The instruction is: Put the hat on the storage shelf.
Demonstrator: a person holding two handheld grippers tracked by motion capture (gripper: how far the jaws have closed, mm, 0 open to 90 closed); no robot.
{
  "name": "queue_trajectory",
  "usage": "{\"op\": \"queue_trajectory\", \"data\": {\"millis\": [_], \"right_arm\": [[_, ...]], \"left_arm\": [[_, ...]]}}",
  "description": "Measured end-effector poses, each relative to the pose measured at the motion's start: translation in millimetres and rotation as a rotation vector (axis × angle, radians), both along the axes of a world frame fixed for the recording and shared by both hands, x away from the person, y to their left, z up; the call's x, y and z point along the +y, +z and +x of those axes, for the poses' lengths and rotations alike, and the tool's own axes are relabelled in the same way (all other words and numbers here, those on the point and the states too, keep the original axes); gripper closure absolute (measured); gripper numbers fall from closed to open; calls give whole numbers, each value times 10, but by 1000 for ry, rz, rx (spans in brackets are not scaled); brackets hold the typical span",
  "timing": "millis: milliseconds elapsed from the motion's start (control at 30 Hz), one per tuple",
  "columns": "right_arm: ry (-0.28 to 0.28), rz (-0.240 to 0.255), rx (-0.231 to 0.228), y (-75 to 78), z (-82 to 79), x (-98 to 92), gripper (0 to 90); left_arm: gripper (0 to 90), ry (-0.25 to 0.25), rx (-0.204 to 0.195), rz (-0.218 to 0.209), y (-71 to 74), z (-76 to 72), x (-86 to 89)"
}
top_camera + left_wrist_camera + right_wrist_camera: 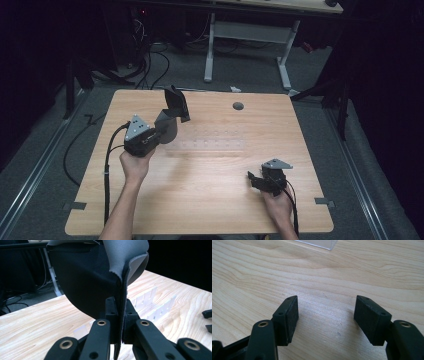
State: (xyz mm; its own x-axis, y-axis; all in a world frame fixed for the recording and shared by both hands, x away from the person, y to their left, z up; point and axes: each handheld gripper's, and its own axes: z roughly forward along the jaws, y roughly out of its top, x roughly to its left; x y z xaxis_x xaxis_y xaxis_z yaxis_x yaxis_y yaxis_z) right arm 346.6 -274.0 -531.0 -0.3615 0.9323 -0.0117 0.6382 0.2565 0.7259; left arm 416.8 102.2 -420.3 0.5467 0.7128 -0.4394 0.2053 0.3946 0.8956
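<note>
The dark grey fabric piece point(171, 116) hangs above the table's point(210, 200) far-left part, pinched at one edge by the left gripper point(119, 322), whose jaws are clamped tight on it. Just right of it lies a clear divider tray point(215, 141), nothing in its slots. The right gripper point(325, 317) rests gaping, holding nothing, near the near-right corner

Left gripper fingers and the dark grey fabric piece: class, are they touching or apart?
Touching. In the left gripper view, the fingers are pinched shut on the edge of the fabric piece, which is sandwiched between them.
</note>
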Motion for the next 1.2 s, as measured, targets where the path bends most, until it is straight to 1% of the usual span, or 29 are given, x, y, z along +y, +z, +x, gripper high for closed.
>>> {"op": "queue_trajectory", "data": {"millis": [67,167,333,500,633,767,900,1033,1200], "right_arm": [[0,0,0,0,0,0,365],[2,-2,-1,0,-1,-1,365],[2,-3,-1,0,-2,0,365],[2,-4,-2,0,-3,1,365],[2,-5,-2,0,-3,1,365],[2,-4,-2,0,-3,0,365],[2,-4,-2,-1,-4,0,365],[2,-5,-2,-1,-6,2,365],[2,-4,-2,0,-8,3,365]], "left_arm": [[866,14,-3,19,-17,25,-10],[865,27,-1,27,-43,59,-18],[865,35,0,47,-87,94,-41],[865,41,6,53,-119,127,-62],[865,51,17,78,-165,163,-79],[865,55,23,73,-203,180,-111],[865,62,25,77,-238,193,-128],[865,64,41,60,-276,207,-122],[863,60,55,71,-328,211,-141]]}}
